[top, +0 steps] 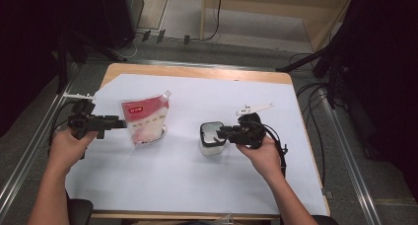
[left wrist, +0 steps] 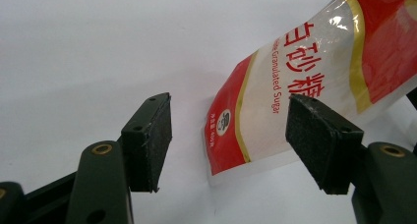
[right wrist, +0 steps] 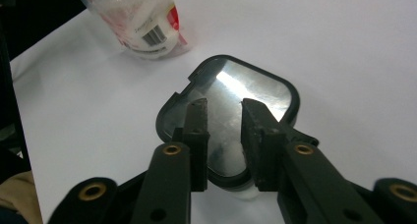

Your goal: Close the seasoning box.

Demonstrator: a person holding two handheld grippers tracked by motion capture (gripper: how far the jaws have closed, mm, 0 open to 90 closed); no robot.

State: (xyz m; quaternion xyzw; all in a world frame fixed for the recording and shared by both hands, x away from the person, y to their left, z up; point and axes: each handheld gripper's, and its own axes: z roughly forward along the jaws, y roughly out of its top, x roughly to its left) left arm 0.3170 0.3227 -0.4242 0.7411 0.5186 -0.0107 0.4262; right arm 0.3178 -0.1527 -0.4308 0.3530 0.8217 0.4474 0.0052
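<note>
A red and clear pouch of granulated sugar (top: 144,119) stands on the white sheet at the left, with its spout at the top corner. My left gripper (top: 123,122) is level at the pouch's left edge. Its jaws are open, with the pouch's lower corner (left wrist: 295,81) in the gap of my left gripper (left wrist: 228,140) and no pad pressing on it. A clear container with a black-rimmed lid (top: 212,137) sits right of centre. My right gripper (top: 220,132) reaches over it from the right. In the right gripper view my right gripper (right wrist: 223,118) hangs over the lid (right wrist: 246,86), jaws slightly apart and holding nothing.
A white sheet (top: 197,185) covers most of the wooden table (top: 197,72). The pouch's barcode side (right wrist: 142,22) stands beyond the container in the right gripper view. Cables and dark stands lie on the floor behind and to the right of the table.
</note>
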